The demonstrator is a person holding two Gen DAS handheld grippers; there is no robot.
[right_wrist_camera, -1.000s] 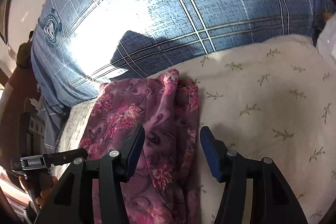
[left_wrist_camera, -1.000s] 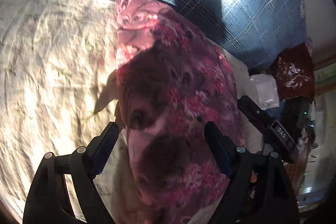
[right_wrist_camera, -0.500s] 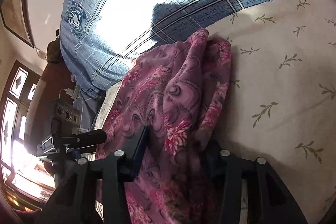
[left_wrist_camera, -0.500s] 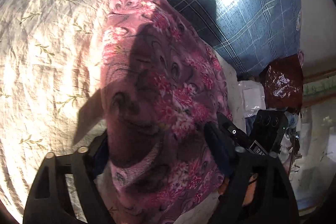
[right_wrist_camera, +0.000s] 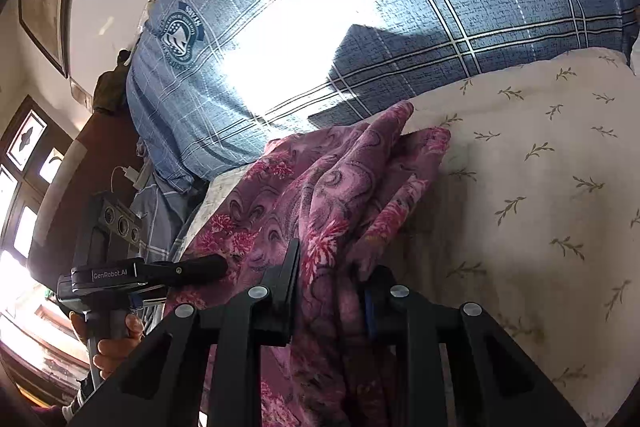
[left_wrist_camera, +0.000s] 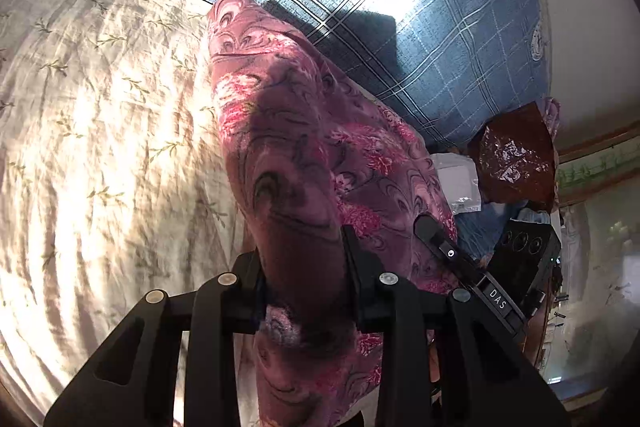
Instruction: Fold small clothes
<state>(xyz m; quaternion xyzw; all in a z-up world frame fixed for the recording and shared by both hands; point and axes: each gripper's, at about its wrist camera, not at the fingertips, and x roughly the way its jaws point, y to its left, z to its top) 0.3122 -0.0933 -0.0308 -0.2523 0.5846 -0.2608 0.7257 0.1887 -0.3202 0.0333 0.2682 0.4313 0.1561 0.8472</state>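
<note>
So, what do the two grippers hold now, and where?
Both are closing on the pink floral cloth: left gripper and right gripper each pinch a bunched near edge.

We count two grippers, left gripper (left_wrist_camera: 304,267) and right gripper (right_wrist_camera: 332,279), one floral garment (left_wrist_camera: 288,155), one plaid pillow (right_wrist_camera: 400,7), one sheet (left_wrist_camera: 100,147).

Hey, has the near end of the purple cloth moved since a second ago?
Yes. The purple cloth has lifted off the cream sheet, gathered between the left claw.

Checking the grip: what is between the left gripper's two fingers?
In the left wrist view, the bunched pink floral garment fills the closing left gripper.
</note>
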